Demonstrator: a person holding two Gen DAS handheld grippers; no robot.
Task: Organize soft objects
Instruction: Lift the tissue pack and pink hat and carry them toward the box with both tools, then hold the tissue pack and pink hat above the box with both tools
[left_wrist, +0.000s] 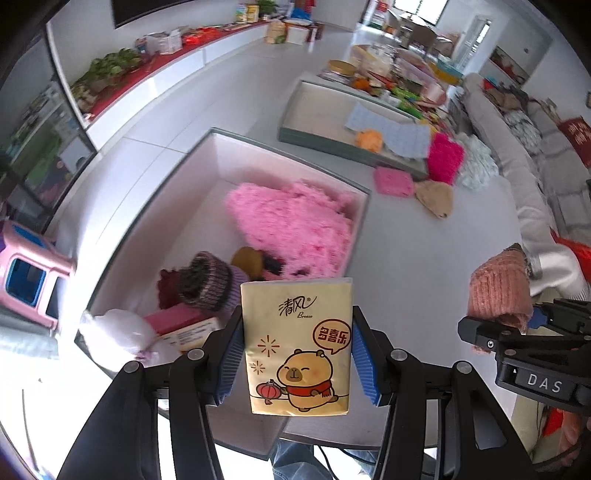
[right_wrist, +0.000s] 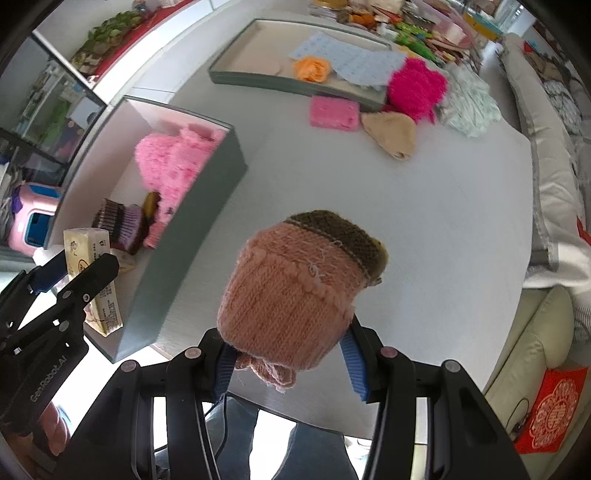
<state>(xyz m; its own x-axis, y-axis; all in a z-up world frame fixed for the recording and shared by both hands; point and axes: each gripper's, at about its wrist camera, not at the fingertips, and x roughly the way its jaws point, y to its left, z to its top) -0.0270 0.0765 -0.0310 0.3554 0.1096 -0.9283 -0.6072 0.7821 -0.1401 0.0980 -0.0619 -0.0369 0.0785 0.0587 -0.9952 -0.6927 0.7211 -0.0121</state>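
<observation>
My left gripper (left_wrist: 297, 350) is shut on a yellow tissue pack (left_wrist: 297, 343) with a cartoon bear, held above the near corner of the grey box (left_wrist: 155, 192). That box holds a fluffy pink piece (left_wrist: 295, 225), a striped knit hat (left_wrist: 207, 280) and other soft items. My right gripper (right_wrist: 288, 354) is shut on a salmon knit hat (right_wrist: 295, 295) with a brown band, held over the white table right of the box (right_wrist: 207, 221). The tissue pack (right_wrist: 92, 273) and left gripper also show at the left of the right wrist view.
A second shallow grey tray (right_wrist: 236, 77) at the back holds an orange ball (right_wrist: 312, 68) and a blue cloth. A pink sponge (right_wrist: 334, 112), tan pouch (right_wrist: 391, 134), magenta fluffy piece (right_wrist: 417, 88) and pale cloth lie on the table. Sofa on the right, pink stool on the left.
</observation>
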